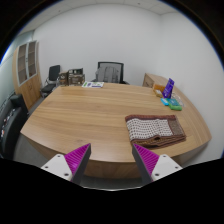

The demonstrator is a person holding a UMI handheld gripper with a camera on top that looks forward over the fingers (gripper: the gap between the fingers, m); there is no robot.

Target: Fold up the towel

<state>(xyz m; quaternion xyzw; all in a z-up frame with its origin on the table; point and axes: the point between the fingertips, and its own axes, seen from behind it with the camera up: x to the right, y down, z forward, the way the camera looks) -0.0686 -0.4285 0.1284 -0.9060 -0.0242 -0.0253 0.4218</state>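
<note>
A folded towel [155, 128], brown and white with a checked pattern, lies on the wooden table [90, 115] near its front edge, ahead of and just beyond my right finger. My gripper [110, 160] is held above the table's front edge, open and empty, with nothing between its magenta pads [78, 157]. The towel is apart from both fingers.
A blue and purple object [170, 96] stands at the table's far right beside a brown box [153, 82]. Papers [93, 84] lie at the far edge. Black office chairs [109, 72] stand behind the table, another [12, 118] at the left. Shelves [28, 68] line the left wall.
</note>
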